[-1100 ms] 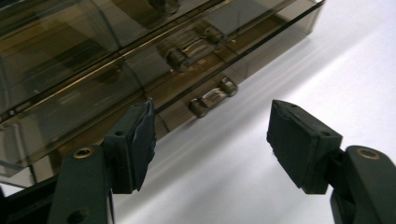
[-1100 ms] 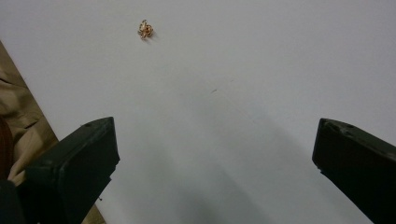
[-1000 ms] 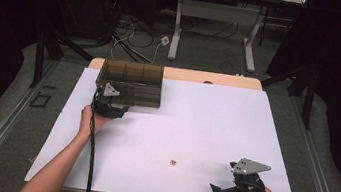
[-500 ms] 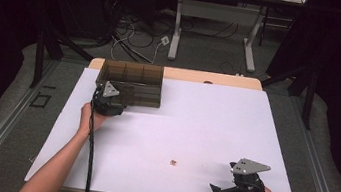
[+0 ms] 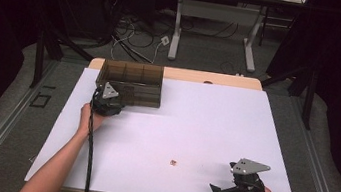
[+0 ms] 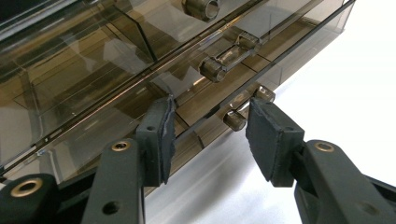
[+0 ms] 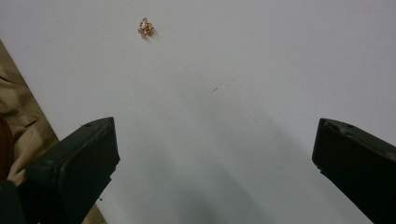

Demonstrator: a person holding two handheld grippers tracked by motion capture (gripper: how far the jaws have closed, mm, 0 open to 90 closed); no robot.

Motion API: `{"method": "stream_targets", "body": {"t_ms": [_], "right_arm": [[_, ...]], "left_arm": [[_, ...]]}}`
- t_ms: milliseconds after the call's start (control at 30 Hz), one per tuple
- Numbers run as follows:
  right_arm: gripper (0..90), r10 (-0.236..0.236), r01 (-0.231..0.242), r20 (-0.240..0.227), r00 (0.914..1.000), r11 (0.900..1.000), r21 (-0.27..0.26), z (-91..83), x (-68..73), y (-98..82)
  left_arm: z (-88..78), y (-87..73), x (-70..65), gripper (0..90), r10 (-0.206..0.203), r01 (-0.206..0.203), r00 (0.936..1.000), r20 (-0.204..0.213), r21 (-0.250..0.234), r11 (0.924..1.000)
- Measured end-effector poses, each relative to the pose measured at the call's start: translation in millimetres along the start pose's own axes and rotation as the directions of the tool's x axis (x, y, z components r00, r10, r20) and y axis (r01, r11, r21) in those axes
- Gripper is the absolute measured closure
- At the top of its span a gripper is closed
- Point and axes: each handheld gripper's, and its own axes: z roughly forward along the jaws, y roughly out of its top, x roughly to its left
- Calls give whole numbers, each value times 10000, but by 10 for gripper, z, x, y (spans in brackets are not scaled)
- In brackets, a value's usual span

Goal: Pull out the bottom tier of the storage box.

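Smoky brown plastic makes up the drawer box [image 5: 131, 83] that stands at the far left of the white tabletop [image 5: 204, 126] in the high view. The left gripper [image 5: 107, 101] is held against the box's near front corner, with the left hand [image 5: 88, 117] behind it. The right gripper [image 5: 233, 188] rests near the tabletop's near right edge, well apart from the box, and a small orange-gold trinket [image 5: 173, 162] lies on the bare white surface to its left.

Seen from the left gripper view, the left gripper [image 6: 210, 135] has its jaws partly apart and they have just been closing. A small clear knob [image 6: 233, 120] on the lowest drawer front sits between the pads [image 6: 161, 135] without either pad pressing on it. Another knob [image 6: 214, 68] shows on the drawer above.

Seen from the right gripper view, the right gripper [image 7: 215, 149] has its jaws wide apart over the tabletop [image 7: 261, 70] with nothing between them, and the trinket [image 7: 145, 27] lies well ahead of them.
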Motion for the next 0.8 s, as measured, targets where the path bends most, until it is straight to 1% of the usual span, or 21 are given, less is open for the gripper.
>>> {"method": "stream_targets", "body": {"t_ms": [33, 133, 300, 500, 567, 700, 800], "right_arm": [[0, 1, -1, 6, 10000, 10000, 3, 0, 0, 0], [0, -8, 8, 5, 10000, 10000, -1, 0, 1, 0], [0, -23, 23, 10, 10000, 10000, 1, 1, 2, 0], [0, -2, 2, 24, 10000, 10000, -2, 1, 5, -1], [0, 17, -18, 41, 10000, 10000, 21, 0, 7, -1], [0, 42, -42, 47, 10000, 10000, 25, 0, 9, -2], [0, -12, 11, 63, 10000, 10000, 16, 0, 8, -1]], "left_arm": [[8, -2, -4, 527, -18, 18, 10000, 20, -26, 10000], [8, 5, -6, 538, 215, -214, 9997, -65, 87, 9997], [12, 9, -9, 561, 276, -274, 9996, -109, 139, 9995], [6, 12, -8, 580, 241, -238, 9996, -143, 211, 9995], [8, 11, -2, 589, 205, -203, 9997, -163, 140, 9997], [-1, 10, -1, 614, 172, -170, 9998, -121, 237, 9996], [1, 12, -5, 618, 179, -175, 9997, -162, 231, 9996]]}}
